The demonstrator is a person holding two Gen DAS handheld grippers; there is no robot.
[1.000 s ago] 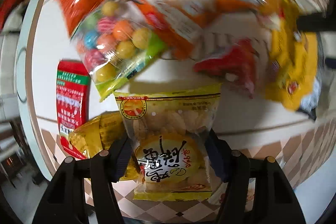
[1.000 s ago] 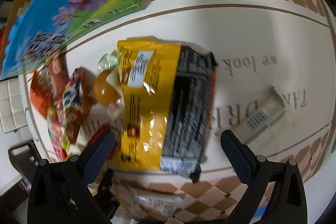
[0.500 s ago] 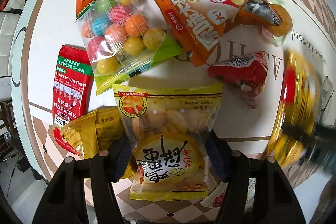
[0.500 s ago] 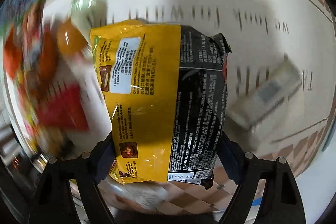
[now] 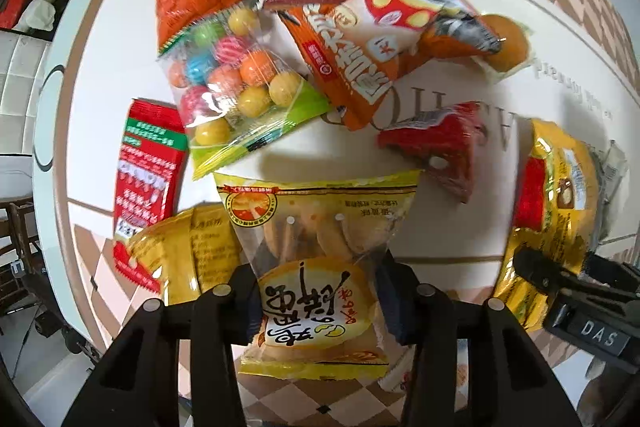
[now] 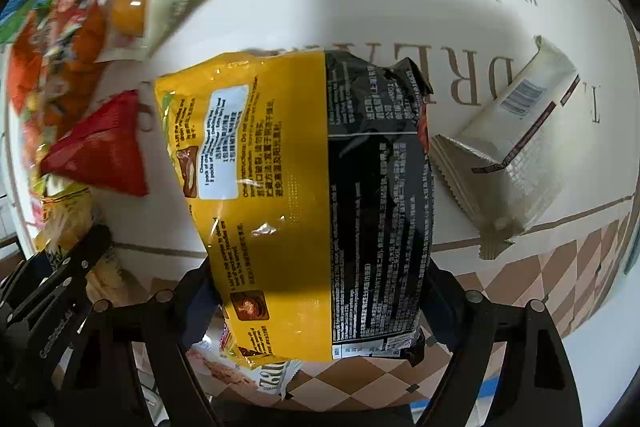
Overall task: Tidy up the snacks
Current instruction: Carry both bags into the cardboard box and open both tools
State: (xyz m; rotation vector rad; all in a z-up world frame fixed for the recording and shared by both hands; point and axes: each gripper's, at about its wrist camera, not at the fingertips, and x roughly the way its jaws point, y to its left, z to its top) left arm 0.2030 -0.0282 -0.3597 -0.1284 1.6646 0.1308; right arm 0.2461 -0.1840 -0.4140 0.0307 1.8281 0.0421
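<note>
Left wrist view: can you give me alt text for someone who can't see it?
The left gripper has its jaws shut on a yellow cookie bag above a white table. Beyond lie a gumball bag, orange packets and a red packet; at right, the right gripper holds a yellow pack.

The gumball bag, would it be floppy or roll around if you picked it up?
Probably floppy: the gumball bag is thin clear film. The round balls would likely shift and bunch at the bottom. The glossy film may be a bit slippery.

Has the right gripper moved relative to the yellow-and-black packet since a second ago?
Yes. The right gripper has come down around the yellow-and-black packet: a second ago its fingers stood wide of it; now they clamp its sides, the tablecloth lettering appearing larger.
</note>
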